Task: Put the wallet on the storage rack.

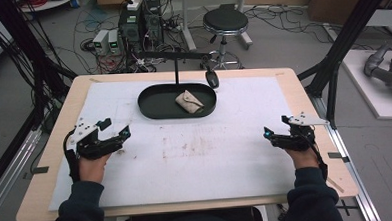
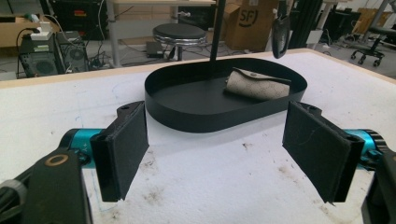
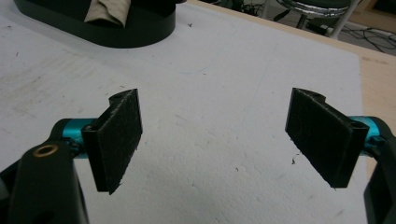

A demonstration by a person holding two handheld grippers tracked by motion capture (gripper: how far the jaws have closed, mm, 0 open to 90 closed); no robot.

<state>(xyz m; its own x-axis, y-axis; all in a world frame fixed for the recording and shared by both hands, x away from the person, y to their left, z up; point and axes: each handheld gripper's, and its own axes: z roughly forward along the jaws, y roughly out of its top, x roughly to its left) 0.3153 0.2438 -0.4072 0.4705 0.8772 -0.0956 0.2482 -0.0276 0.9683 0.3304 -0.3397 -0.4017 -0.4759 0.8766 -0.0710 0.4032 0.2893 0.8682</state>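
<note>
Folded beige cloth [image 1: 189,102] lies in the black oval tray [image 1: 151,105] at upper centre, while left gripper [image 1: 116,130] and right gripper [image 1: 274,132] rest wide open, empty, at lower left and lower right.

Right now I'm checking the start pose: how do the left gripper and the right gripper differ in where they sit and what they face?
The left gripper rests near the table's left edge, the right gripper near its right edge. In its own view, the left gripper faces the black tray holding the beige pouch head on; the right gripper faces mostly bare white mat, with the tray at the top left corner. Both are open and empty.
</note>
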